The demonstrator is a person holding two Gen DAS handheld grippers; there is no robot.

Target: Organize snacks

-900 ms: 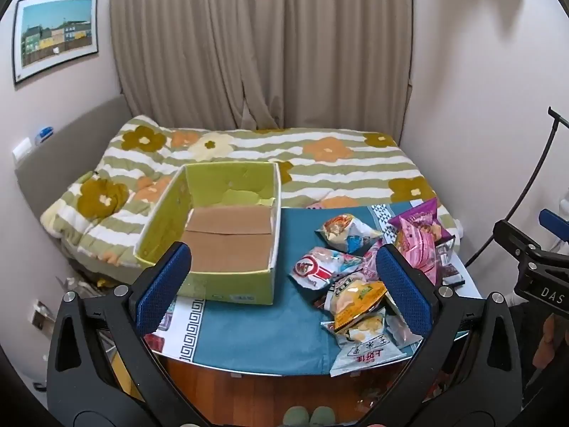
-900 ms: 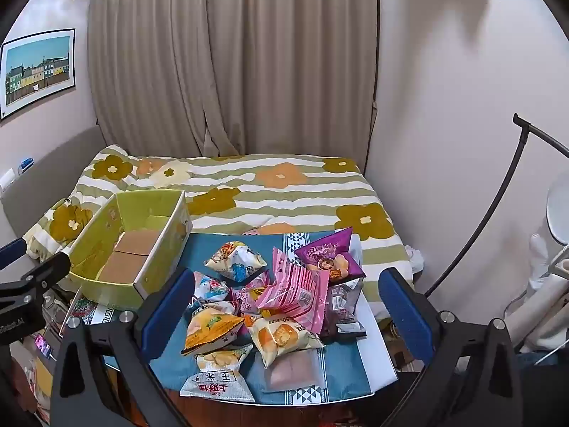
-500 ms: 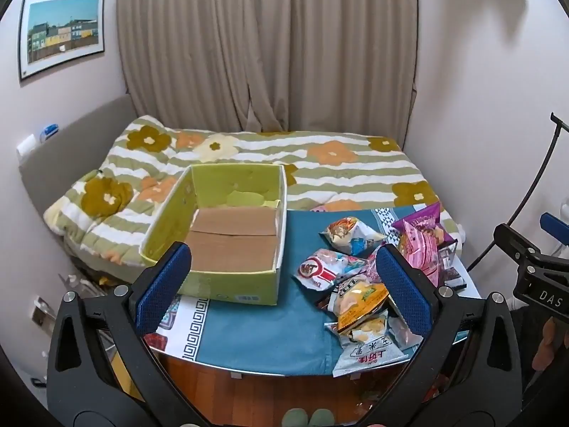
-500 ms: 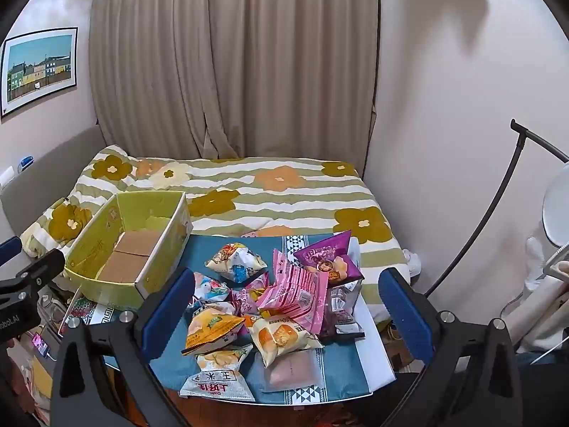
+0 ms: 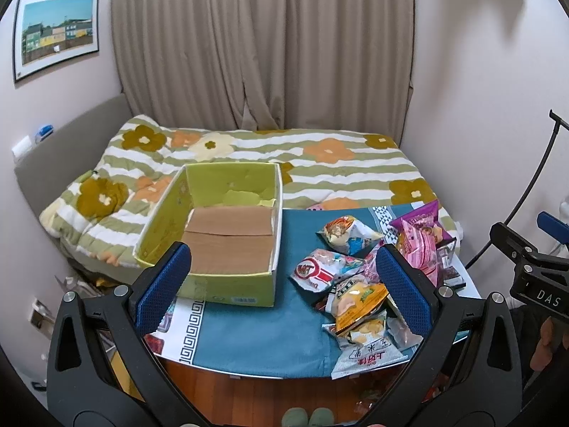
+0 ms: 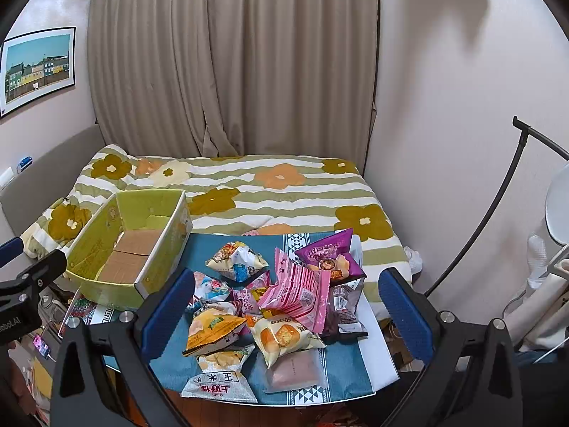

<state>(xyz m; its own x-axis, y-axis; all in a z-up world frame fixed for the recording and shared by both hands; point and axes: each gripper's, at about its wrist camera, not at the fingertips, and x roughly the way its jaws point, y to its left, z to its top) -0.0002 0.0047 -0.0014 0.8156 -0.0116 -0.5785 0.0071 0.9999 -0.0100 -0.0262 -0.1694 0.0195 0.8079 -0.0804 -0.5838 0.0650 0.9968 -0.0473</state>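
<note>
An open yellow-green cardboard box [image 5: 213, 235] with a brown bottom stands on the left of a table with a teal cloth [image 5: 256, 331]; it also shows in the right wrist view [image 6: 131, 245]. Several snack packets [image 5: 359, 284] lie heaped to its right, among them a pink striped pack [image 6: 298, 295], a purple bag [image 6: 329, 254] and an orange bag [image 6: 213, 327]. My left gripper [image 5: 282, 291] is open and empty, held above the table's front edge. My right gripper [image 6: 284, 309] is open and empty above the snack heap.
A bed with a flowered striped quilt [image 6: 270, 192] lies behind the table. Curtains [image 5: 263, 49] hang at the back. A black lamp stand [image 6: 512, 192] rises at the right. The other gripper's body [image 5: 533, 277] shows at the right edge of the left view.
Both views have shifted slightly: the table and snacks sit a little higher in the left view. No snack has moved. Both grippers stay open.
</note>
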